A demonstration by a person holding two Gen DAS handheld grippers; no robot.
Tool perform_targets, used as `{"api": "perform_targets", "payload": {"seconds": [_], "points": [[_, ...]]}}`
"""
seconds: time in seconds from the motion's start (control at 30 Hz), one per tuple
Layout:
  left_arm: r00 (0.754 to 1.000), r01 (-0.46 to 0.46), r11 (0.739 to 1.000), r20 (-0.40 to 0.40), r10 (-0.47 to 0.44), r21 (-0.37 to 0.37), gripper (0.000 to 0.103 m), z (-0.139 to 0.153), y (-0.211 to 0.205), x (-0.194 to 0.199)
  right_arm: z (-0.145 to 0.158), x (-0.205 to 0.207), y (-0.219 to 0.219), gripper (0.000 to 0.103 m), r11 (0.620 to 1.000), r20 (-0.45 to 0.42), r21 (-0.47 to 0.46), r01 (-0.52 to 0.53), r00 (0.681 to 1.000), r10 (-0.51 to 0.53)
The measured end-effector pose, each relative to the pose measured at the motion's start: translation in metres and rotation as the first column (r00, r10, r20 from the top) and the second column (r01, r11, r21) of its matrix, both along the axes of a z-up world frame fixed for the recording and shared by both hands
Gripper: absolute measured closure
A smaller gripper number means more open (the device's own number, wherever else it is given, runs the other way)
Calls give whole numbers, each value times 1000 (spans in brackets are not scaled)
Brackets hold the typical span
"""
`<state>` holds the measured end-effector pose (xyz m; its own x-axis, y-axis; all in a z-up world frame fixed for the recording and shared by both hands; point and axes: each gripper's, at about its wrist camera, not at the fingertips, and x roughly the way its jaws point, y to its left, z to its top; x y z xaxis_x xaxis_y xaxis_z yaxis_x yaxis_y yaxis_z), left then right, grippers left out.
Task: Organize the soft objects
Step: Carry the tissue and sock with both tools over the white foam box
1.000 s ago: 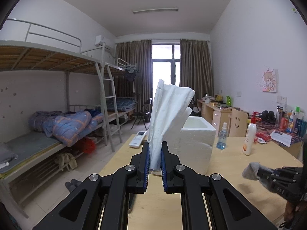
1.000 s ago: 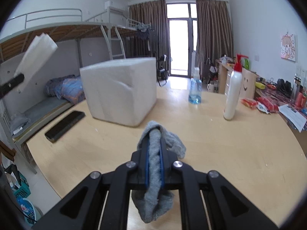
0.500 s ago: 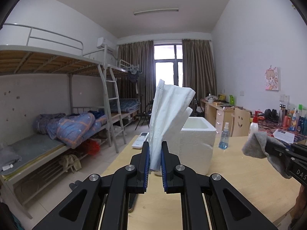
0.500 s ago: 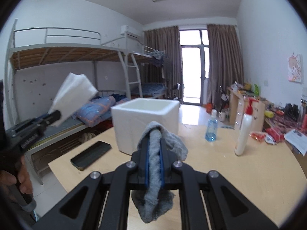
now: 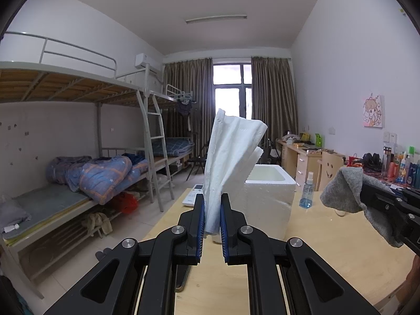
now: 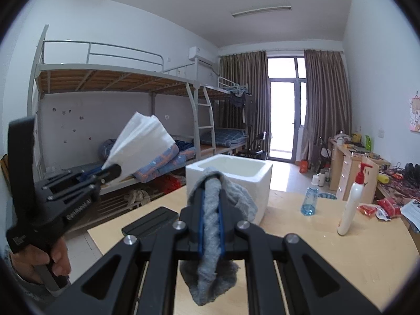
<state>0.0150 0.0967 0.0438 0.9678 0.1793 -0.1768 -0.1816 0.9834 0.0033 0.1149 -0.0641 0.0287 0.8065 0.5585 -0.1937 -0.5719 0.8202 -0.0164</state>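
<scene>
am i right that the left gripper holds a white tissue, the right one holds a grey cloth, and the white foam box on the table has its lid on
Not quite: the white foam box has no lid; the right wrist view shows its open top and hollow inside. The rest stands: the left gripper is shut on the white tissue, and the right gripper is shut on the grey cloth.

On the table (image 6: 328, 257) the foam box (image 6: 231, 183) stands far centre; a spray bottle (image 6: 309, 201) just right of it; a pump bottle (image 6: 351, 204) further right; a phone (image 6: 149, 226) lies near left; bunk beds (image 6: 126, 120) line the left wall.
</scene>
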Motion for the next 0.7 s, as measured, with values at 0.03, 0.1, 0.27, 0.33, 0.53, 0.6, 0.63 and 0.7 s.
{"api": "perform_targets", "payload": {"seconds": [0.03, 0.1, 0.27, 0.33, 0.53, 0.6, 0.63, 0.7], "points": [[1000, 0, 1000, -1, 0, -3, 91, -1, 1, 0, 1, 0, 0, 91, 1000, 2, 3, -2, 1000, 2], [1000, -5, 1000, -2, 5, -5, 91, -1, 1, 0, 1, 1, 3, 91, 1000, 6, 11, 2, 1000, -2], [999, -43, 999, 1, 43, -8, 91, 1, -1, 3, 4, 5, 8, 91, 997, 35, 26, 70, 997, -71], [998, -62, 998, -3, 62, -3, 91, 1, -3, 7, 7, 9, 10, 91, 997, 32, 33, 75, 997, -76], [999, -52, 999, -2, 52, 6, 91, 8, -8, 17, 16, 16, 14, 91, 996, 38, 29, 83, 996, -84], [999, -48, 999, -4, 48, 8, 91, 12, -8, 22, 20, 17, 17, 91, 996, 44, 23, 81, 996, -82], [999, -45, 999, -6, 45, 8, 91, 11, -6, 24, 21, 19, 18, 91, 997, 42, 20, 79, 996, -79], [999, -40, 999, -8, 40, 9, 91, 14, -6, 30, 22, 24, 20, 91, 997, 42, 15, 82, 996, -82]]}}
